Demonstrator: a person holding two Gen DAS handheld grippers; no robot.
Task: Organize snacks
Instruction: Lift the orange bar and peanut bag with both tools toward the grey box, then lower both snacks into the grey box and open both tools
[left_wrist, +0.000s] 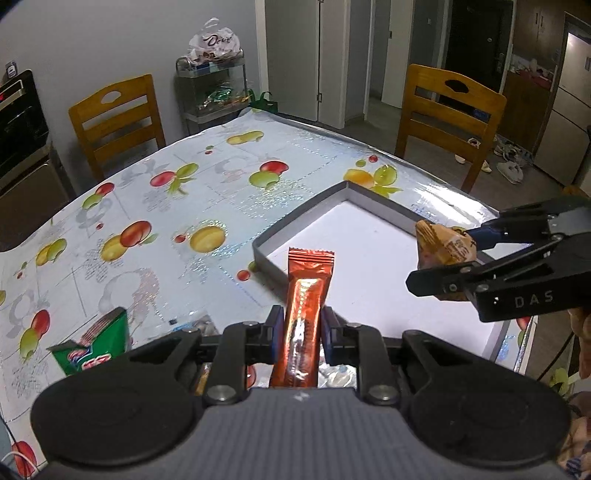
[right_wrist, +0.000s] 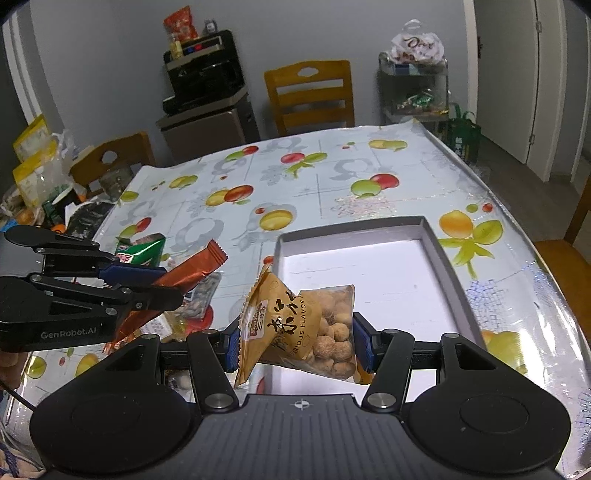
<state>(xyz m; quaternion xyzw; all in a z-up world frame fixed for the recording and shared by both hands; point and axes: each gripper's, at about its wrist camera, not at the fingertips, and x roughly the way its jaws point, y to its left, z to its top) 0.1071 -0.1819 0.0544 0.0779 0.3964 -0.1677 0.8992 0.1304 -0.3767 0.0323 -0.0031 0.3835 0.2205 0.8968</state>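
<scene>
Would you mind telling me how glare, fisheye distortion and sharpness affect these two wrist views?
Left wrist view: the tablecloth glints, the orange wrapper in the left gripper shines, and door frames bow near the edges. Right wrist view: the grey tray floor is washed out white, the table edge curves strongly, yet the nut packet print in the right gripper stays legible.

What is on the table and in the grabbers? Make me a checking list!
Surface: table with a fruit-print cover.
Job's things: grey tray, white inside, nothing in it; orange bar; nut bag.
Clutter: green packet and other snacks at the table's left.
Grippers: left gripper shut on the orange bar; right gripper shut on the nut bag, both held near the tray.
Cables: thin dark cable by the right gripper.
Surroundings: wooden chairs, cart with a white bag, doors.
</scene>
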